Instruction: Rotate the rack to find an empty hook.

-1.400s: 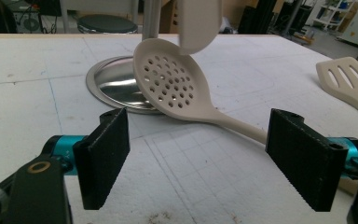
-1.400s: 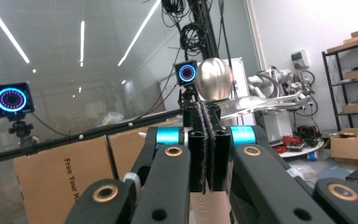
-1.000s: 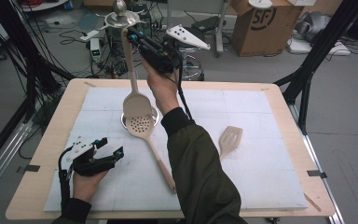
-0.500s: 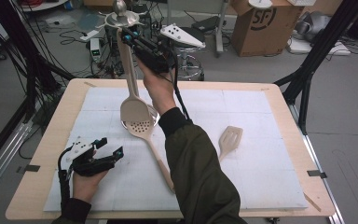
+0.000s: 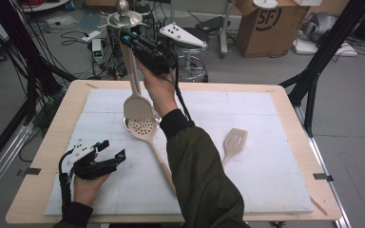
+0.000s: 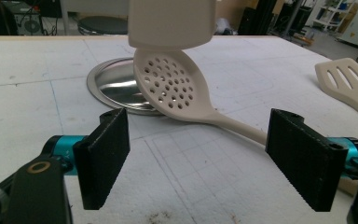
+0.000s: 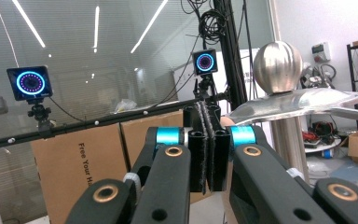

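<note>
1. Two utensils meet near the middle of the table: a solid cream spatula [image 5: 138,107] hangs in the air and a perforated spoon [image 5: 145,129] lies under it.
2. The right gripper [image 5: 132,42] has its jaws pressed together on the thin handle of the spatula. The long axis of the spatula is almost upright, with the handle up and away from the person and the blade down, just above the spoon's bowl.
3. In the left gripper view, the spoon's bowl [image 6: 172,86] rests on the rim of a round metal lid [image 6: 112,86]. The handle runs from there toward the person's side of the table.
4. The left gripper [image 5: 110,153] sits low at the near left part of the table, with its jaws spread wide and nothing between them.
5. A slotted turner [image 5: 234,142] lies alone to the right, well apart from the other things.
6. The surface is a white foam mat [image 5: 266,180] on a wooden table [image 5: 294,99]. Behind the table there are cables, a stool, tripod legs and a cardboard box [image 5: 266,23].
7. The right half of the mat and its near edge offer much free space, while the far left edge stands near the stands and cables.
</note>
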The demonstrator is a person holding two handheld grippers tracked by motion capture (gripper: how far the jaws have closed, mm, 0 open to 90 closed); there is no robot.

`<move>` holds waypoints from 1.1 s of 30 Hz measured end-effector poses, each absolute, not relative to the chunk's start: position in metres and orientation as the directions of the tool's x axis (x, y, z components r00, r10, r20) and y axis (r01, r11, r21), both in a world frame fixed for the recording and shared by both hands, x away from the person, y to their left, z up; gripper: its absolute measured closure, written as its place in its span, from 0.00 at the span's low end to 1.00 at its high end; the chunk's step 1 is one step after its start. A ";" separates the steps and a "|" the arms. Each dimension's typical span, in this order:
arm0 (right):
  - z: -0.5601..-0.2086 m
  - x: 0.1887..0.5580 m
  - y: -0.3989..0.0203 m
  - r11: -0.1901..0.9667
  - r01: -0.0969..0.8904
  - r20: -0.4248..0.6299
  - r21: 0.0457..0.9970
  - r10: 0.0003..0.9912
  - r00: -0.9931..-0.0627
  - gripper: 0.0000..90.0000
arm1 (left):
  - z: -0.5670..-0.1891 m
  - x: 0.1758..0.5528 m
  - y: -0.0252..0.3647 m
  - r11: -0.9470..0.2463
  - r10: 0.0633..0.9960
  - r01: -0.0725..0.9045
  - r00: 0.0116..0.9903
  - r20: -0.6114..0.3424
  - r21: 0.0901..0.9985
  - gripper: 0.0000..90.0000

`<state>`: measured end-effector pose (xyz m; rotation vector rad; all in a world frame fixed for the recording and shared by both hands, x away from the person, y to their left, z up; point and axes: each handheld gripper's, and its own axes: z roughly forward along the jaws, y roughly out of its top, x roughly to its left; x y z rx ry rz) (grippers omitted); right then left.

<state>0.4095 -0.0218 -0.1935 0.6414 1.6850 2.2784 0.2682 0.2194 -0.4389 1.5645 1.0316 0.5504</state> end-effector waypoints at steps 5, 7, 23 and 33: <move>-0.192 0.408 -0.025 -0.308 0.070 0.206 0.949 0.436 -0.876 0.99 | -0.439 0.268 0.219 0.011 0.844 0.318 0.505 -0.179 0.948 0.25; -0.192 0.407 -0.026 -0.315 0.071 0.209 0.947 0.432 -0.877 0.99 | -0.438 0.267 0.220 0.007 0.843 0.321 0.507 -0.179 0.947 0.25; -0.208 0.392 -0.065 -0.305 0.072 0.213 0.950 0.460 -0.862 0.95 | -0.436 0.262 0.231 0.035 0.859 0.314 0.475 -0.189 0.949 0.25; -0.212 0.385 -0.077 -0.295 0.049 0.196 0.954 0.491 -0.849 0.72 | -0.437 0.261 0.228 0.023 0.858 0.314 0.481 -0.180 0.949 0.25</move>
